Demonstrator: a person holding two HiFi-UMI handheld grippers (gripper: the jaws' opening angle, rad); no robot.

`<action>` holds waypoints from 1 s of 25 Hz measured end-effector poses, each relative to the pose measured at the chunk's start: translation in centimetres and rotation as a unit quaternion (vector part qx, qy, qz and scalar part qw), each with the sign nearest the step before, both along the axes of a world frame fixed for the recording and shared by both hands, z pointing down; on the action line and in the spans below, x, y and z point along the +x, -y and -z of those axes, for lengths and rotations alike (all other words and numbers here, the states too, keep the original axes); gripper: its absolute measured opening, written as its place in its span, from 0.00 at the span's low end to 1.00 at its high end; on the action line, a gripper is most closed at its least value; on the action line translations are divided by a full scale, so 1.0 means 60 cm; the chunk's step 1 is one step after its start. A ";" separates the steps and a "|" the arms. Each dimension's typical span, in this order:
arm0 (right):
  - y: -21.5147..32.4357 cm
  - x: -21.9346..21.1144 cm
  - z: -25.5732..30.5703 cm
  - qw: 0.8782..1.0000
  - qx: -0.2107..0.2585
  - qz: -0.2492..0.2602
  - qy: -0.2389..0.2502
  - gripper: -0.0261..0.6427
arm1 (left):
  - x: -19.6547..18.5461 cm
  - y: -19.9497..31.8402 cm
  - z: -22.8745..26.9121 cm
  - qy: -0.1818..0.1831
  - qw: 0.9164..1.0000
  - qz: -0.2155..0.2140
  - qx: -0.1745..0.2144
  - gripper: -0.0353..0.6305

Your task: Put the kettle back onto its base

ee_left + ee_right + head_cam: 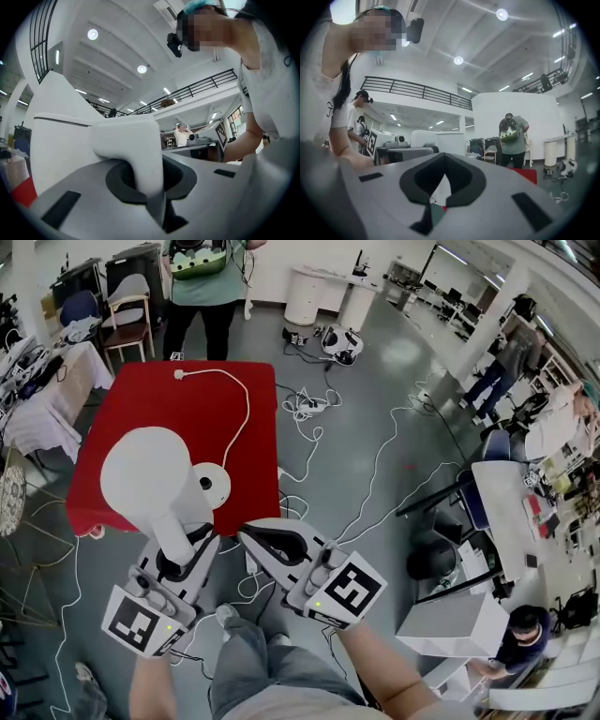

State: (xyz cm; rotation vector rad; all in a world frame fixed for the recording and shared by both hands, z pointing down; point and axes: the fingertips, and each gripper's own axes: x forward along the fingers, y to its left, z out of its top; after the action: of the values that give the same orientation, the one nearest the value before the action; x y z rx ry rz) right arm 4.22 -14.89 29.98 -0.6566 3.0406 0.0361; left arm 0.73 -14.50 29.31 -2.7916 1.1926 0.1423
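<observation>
The white kettle [145, 474] hangs over the near left part of the red table [178, 409], its handle [176, 538] pointing toward me. My left gripper [178, 561] is shut on that handle. In the left gripper view the handle [136, 150] fills the gap between the pads of my left gripper [145, 176], and the kettle body [56, 140] stands at left. The round white base [216, 487] lies on the table just right of the kettle, partly hidden by it. Its white cord [239, 395] runs to the far edge. My right gripper [261, 538] [443, 164] is shut and empty, beside the table's near right corner.
A person [206, 287] stands at the table's far side. Loose cables [309, 409] trail over the grey floor to the right. A chair [127, 310] and a cluttered table [42, 381] are at the far left, and desks [511, 512] and a white box [450, 624] at the right.
</observation>
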 end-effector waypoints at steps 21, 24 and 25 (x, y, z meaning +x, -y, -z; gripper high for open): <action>0.146 -0.044 -0.093 0.998 -0.010 -0.044 -0.032 0.05 | -0.001 0.213 -0.171 0.016 0.996 -0.080 -0.031 0.12; 0.154 -0.046 -0.100 0.998 -0.009 -0.049 -0.037 0.05 | 0.001 0.228 -0.188 0.018 0.996 -0.085 -0.032 0.12; 0.156 -0.045 -0.101 0.998 -0.009 -0.050 -0.038 0.05 | 0.003 0.232 -0.192 0.018 0.996 -0.086 -0.032 0.12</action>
State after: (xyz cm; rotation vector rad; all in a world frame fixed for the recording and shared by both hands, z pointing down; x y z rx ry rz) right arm 1.52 -24.26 36.06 -0.8269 3.0812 0.0377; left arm 0.89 -28.42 40.84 -2.9381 0.9638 0.0670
